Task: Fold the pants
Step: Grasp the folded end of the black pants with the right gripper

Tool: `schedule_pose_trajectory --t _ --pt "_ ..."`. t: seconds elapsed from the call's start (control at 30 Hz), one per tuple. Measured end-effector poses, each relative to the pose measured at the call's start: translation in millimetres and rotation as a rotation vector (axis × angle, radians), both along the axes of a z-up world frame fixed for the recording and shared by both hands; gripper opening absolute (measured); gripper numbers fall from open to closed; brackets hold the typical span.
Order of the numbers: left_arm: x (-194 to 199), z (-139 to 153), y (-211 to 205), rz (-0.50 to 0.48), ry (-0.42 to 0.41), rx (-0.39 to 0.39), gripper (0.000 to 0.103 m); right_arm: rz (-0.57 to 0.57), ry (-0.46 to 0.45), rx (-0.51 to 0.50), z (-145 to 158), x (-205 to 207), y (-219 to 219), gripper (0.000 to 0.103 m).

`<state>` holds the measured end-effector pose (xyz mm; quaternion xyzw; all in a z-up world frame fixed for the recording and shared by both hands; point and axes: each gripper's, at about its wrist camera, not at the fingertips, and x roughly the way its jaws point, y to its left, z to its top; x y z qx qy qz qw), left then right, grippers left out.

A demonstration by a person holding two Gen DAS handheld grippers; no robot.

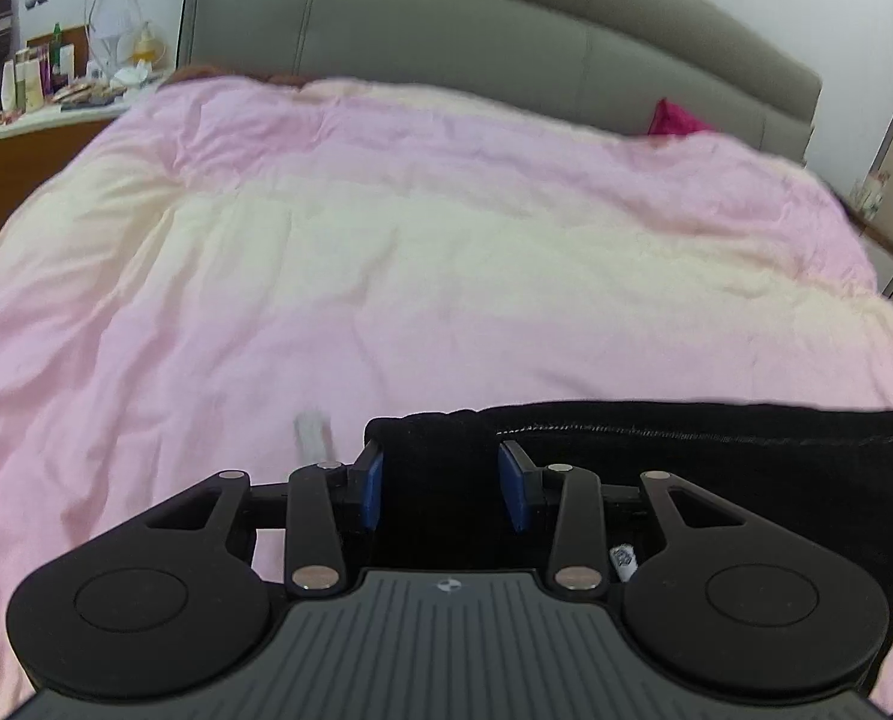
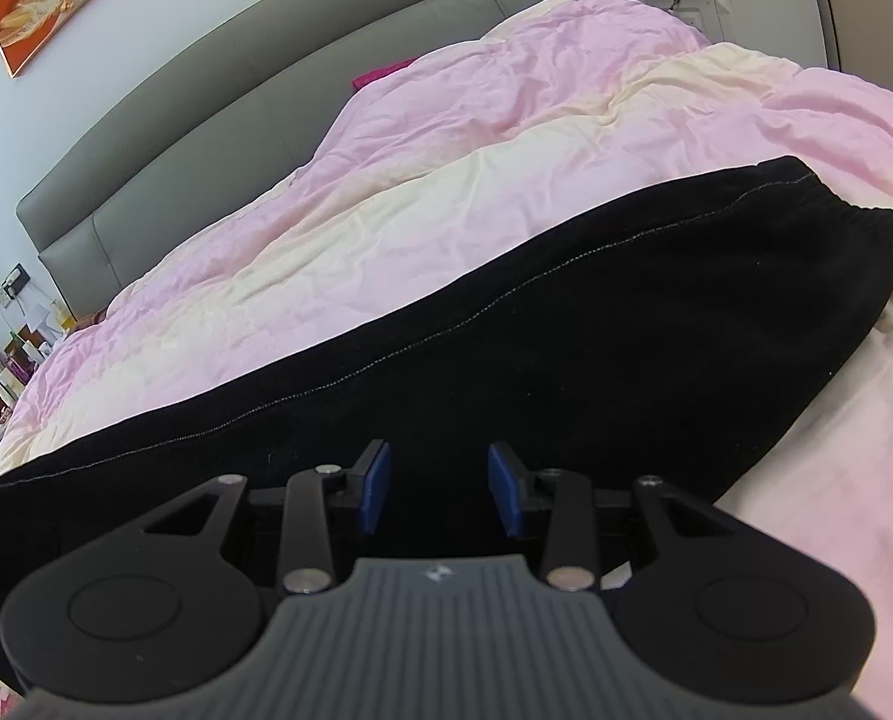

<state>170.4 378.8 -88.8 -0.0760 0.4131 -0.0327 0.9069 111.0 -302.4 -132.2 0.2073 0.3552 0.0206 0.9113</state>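
Observation:
Black pants (image 2: 566,324) lie flat on the pink and cream duvet (image 2: 506,120), stretched from lower left to an elastic waistband end at the right in the right wrist view. In the left wrist view the pants (image 1: 716,468) run off to the right, with one end lying between the blue pads. My left gripper (image 1: 446,486) is open, its pads on either side of the pants' end. My right gripper (image 2: 440,492) is open, low over the middle of the pants, with black cloth between its pads.
A grey padded headboard (image 1: 506,30) stands at the far side of the bed. A cluttered bedside table (image 1: 56,90) with bottles is at the far left. A magenta cloth (image 1: 674,117) lies by the headboard. A white tag (image 1: 314,426) lies on the duvet.

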Motion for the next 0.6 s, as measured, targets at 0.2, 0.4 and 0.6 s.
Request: schedule_pose_trajectory --t 0.2,0.4,0.6 --pt "1 -24 6 0.005 -0.014 0.019 0.054 0.007 0.004 0.011 2 1 -1 0.034" --pt "-14 0 6 0.033 -0.005 0.068 0.071 -0.188 -0.082 0.166 12 -18 -51 0.045" --pt "-18 24 -1 0.109 -0.017 0.23 0.071 -0.441 -0.109 0.244 -1 -42 -129 0.055"
